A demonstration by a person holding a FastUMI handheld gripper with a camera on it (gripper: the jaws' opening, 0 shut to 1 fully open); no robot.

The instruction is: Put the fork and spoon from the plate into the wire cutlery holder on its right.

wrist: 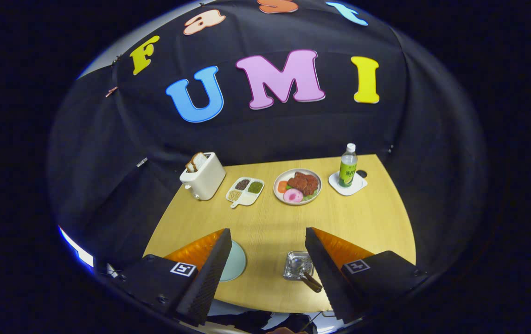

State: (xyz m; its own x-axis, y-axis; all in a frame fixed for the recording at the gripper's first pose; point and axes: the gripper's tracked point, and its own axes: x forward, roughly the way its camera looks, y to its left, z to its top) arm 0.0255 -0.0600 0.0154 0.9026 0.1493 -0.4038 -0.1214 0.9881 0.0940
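Already the wire cutlery holder (298,266) has utensils in it, so the hand-held gripper (269,241) — fingers spread wide, empty — should lift straight off the bench (265,218) without nudging it.

Plate (236,262) and holder (298,265) partly behind jaws

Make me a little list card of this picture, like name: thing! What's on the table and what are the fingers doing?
table: light wood
gripper: open, holding nothing, fingers wide apart above the near edge
light blue plate: partly behind the left finger
wire cutlery holder: beside the right finger, a brown handle sticking out
toaster: far left, bread in the slot
divided dish: beside the toaster, beans or grains in it
food plate: far middle
bottle: far right, upright on a white coaster
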